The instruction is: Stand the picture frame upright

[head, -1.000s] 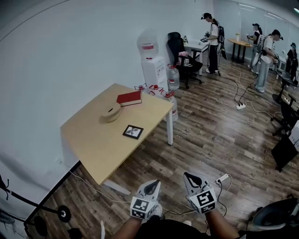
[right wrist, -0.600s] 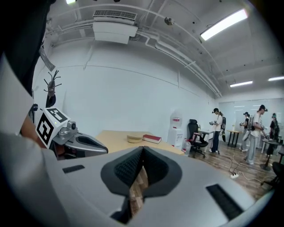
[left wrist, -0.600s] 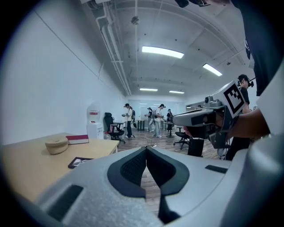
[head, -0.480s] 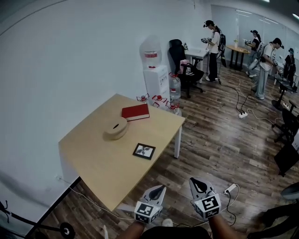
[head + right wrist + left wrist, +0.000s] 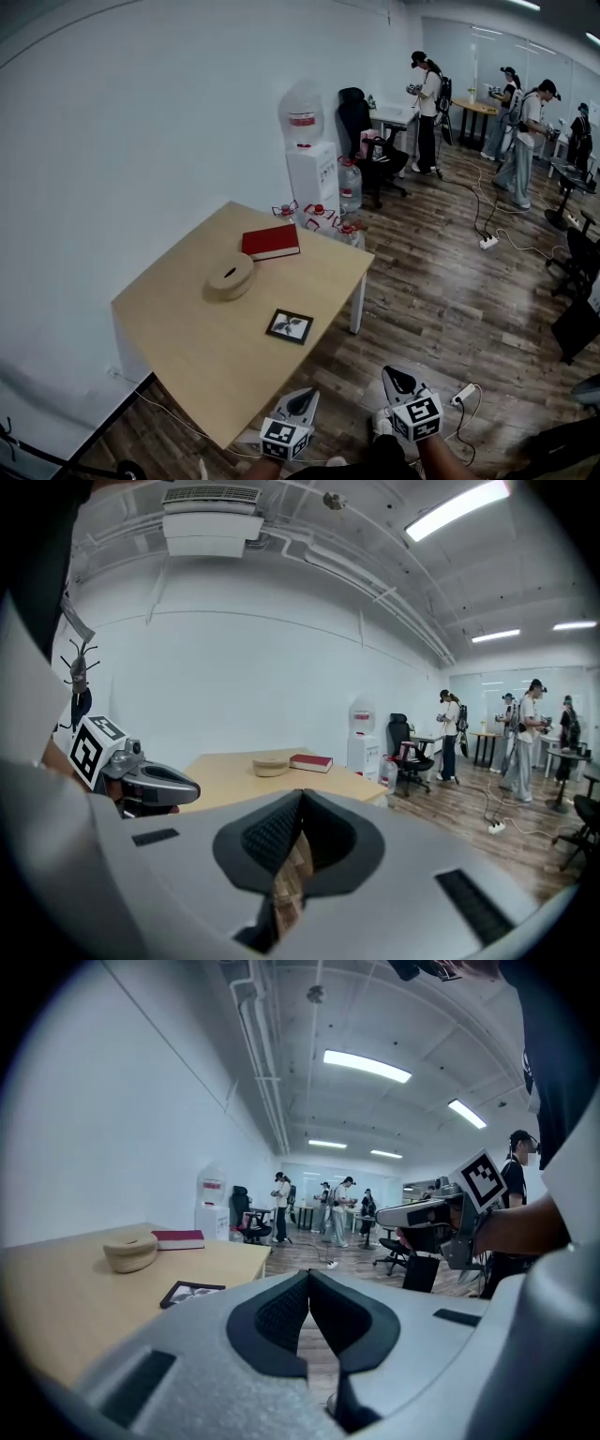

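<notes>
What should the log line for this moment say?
picture frame: flat on table | left claw: shut, empty | right claw: shut, empty | both claws short of table

Light wooden table occupies centre-left of frame. A red book lies flat near its upper edge, with a round beige container near it at lower left. White water dispenser and black office chair stand behind. People stand upper right.

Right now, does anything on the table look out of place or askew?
Only the picture frame: it lies flat, face up, near the table's edge instead of standing. The red book and round wooden piece look ordinary.
</notes>
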Action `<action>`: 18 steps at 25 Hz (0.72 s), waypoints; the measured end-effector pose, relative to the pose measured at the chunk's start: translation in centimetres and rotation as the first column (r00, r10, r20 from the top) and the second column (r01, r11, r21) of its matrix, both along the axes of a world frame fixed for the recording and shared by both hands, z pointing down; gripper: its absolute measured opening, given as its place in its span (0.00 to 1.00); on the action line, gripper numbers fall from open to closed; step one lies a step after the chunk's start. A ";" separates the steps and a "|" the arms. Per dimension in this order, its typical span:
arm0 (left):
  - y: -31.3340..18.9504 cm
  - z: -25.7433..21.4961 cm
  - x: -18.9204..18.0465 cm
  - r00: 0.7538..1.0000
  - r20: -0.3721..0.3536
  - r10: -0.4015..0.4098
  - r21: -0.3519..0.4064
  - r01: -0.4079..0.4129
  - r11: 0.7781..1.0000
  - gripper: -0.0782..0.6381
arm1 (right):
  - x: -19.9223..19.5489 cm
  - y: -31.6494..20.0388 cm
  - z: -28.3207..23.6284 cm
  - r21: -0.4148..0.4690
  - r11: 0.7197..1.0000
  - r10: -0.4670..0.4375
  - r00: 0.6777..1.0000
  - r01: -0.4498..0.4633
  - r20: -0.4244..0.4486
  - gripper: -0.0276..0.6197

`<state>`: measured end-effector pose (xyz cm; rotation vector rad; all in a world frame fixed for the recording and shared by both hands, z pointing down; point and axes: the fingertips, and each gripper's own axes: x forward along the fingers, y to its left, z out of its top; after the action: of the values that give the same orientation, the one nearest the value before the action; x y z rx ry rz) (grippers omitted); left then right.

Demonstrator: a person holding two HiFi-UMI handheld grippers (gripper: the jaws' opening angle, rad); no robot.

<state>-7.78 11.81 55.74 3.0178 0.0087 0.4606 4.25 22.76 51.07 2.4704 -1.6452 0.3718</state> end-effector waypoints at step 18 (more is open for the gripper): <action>-6.7 -1.9 16.6 0.981 -0.010 -0.193 0.027 0.194 0.981 0.11 | 19.7 -7.5 0.3 -0.012 0.988 -0.152 0.988 0.152 0.008 0.06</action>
<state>8.79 5.13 53.86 3.0063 -0.2903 0.4335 23.97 15.26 51.36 2.3179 -1.8129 0.3698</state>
